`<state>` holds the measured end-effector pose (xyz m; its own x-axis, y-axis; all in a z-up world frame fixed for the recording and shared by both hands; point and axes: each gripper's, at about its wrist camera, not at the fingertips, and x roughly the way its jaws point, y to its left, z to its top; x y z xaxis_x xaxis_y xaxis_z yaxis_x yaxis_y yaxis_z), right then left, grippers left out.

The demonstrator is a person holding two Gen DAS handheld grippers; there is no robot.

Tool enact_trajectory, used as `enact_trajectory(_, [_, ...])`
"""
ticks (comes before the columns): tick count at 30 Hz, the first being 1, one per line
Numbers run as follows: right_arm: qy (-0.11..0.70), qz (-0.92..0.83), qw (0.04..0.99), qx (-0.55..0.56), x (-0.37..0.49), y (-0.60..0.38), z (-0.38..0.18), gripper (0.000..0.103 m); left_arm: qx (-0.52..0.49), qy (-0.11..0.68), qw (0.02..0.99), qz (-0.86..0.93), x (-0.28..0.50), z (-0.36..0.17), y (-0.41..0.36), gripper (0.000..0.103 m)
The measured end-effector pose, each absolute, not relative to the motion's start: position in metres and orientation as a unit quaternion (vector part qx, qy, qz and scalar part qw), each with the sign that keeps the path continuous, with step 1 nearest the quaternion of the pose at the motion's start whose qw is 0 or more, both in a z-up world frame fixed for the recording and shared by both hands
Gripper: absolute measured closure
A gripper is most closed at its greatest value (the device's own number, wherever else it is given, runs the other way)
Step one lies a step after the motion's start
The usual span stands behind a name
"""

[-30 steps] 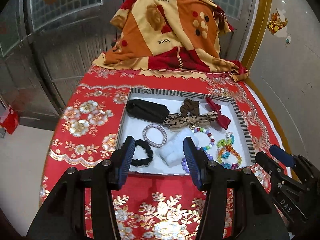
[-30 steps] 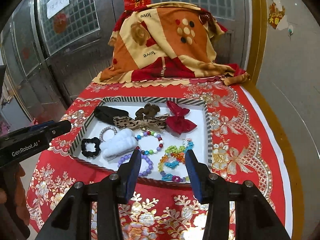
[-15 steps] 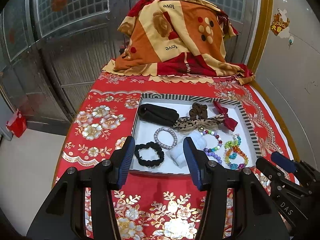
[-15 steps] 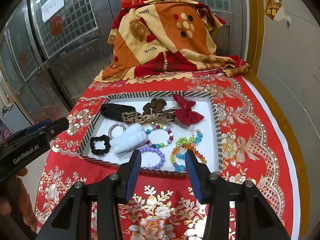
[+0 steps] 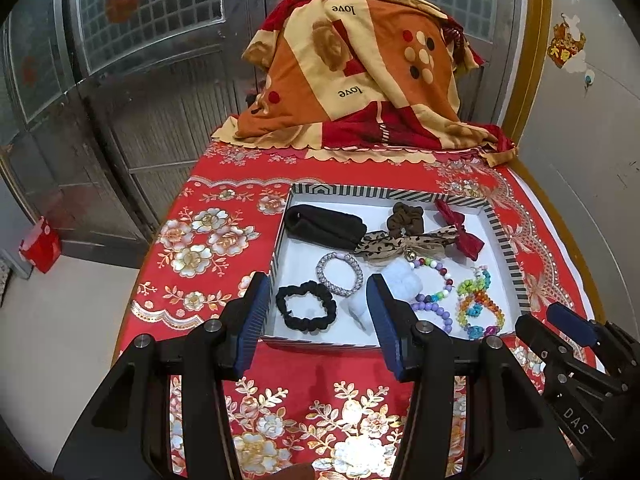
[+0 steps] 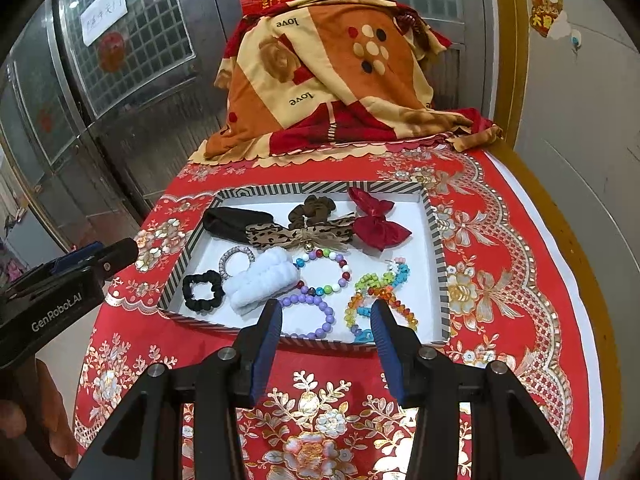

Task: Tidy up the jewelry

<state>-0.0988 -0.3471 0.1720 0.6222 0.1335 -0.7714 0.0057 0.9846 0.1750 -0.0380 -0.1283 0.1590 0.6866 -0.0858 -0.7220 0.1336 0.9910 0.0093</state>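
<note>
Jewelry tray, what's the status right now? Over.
Left gripper open, empty, short of the tray. Right gripper open, empty, at its near edge. Bracelets, scrunchies, bows all inside, untouched. Nothing blocking.

Red floral tablecloth [image 5: 208, 240] and a draped blanket [image 5: 360, 80] before metal doors.
The orange, cream and red blanket, printed "love", is heaped at the table's far end against grey metal doors [image 6: 132, 92] with gridded glass; a small red box [image 5: 40, 245] sits on the floor at left.
</note>
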Motion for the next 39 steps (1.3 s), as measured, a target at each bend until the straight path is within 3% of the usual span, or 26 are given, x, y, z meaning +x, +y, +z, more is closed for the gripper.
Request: enact_trajectory(39, [0.440, 0.041, 0.894, 0.079, -0.0912, -0.3456, 0.1641, 0.059, 0.038, 0.402, 0.913, -0.060, -0.0323, 0.1491, -0.1308, 0.053])
